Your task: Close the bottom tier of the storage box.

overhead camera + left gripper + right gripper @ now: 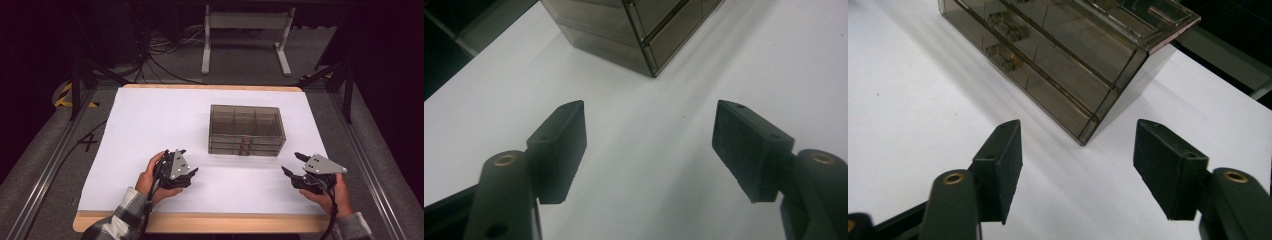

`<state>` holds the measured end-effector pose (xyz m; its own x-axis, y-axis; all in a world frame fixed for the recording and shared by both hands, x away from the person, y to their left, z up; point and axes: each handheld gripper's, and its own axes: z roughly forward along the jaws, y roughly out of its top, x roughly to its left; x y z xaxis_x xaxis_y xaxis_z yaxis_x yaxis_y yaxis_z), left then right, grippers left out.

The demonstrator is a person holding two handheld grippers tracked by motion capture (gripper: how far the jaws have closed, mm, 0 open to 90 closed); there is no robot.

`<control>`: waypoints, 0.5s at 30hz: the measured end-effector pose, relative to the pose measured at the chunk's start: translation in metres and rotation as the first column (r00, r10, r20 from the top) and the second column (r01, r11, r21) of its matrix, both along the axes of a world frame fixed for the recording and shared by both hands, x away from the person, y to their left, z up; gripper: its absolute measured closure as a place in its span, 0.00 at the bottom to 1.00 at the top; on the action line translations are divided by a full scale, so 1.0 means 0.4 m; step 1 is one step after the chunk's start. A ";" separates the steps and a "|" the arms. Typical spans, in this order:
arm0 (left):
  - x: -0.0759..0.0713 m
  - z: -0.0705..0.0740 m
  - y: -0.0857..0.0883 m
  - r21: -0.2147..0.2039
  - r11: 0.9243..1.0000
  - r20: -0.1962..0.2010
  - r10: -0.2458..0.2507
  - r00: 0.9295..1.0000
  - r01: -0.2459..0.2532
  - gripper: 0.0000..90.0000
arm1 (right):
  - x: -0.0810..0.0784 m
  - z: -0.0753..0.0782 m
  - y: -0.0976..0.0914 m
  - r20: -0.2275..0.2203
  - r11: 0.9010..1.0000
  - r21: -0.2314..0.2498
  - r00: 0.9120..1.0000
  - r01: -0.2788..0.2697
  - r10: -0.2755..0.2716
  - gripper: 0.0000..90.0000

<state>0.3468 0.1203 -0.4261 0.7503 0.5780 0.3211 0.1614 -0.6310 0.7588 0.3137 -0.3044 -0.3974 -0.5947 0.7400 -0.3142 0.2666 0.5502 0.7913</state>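
Note:
A smoky see-through plastic drawer box [246,130] with small front handles stands at the middle of the white sheet. My left gripper [189,161] lies low at the front left, held in a hand, its jaws open and nothing between them. At the front right my right gripper [293,163] is open too and holds nothing. In the left gripper view the left gripper [649,107] points at bare sheet, with a corner of the box [624,30] beyond. The right gripper [1079,125] in its own view faces the near corner of the box [1063,50], apart from it.
A white sheet [150,120] covers the wooden table, whose edge [200,223] shows at the front. Metal rails [47,170] run along both sides. Behind the table stand a white desk frame [245,30] and floor cables [160,55].

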 end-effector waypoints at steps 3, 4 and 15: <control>0.000 -0.001 0.013 -0.011 1.000 -0.007 0.014 1.000 -0.014 0.28 | -0.001 -0.006 -0.006 -0.009 1.000 0.000 1.000 0.009 -0.009 0.37; -0.001 -0.002 0.019 -0.018 1.000 -0.007 0.018 1.000 -0.018 0.25 | -0.002 -0.010 -0.011 -0.012 1.000 0.003 1.000 0.015 -0.015 0.35; -0.007 -0.011 0.079 -0.042 0.998 -0.024 0.040 0.999 -0.041 0.16 | -0.012 -0.035 -0.044 -0.035 0.998 0.009 0.998 0.055 -0.055 0.27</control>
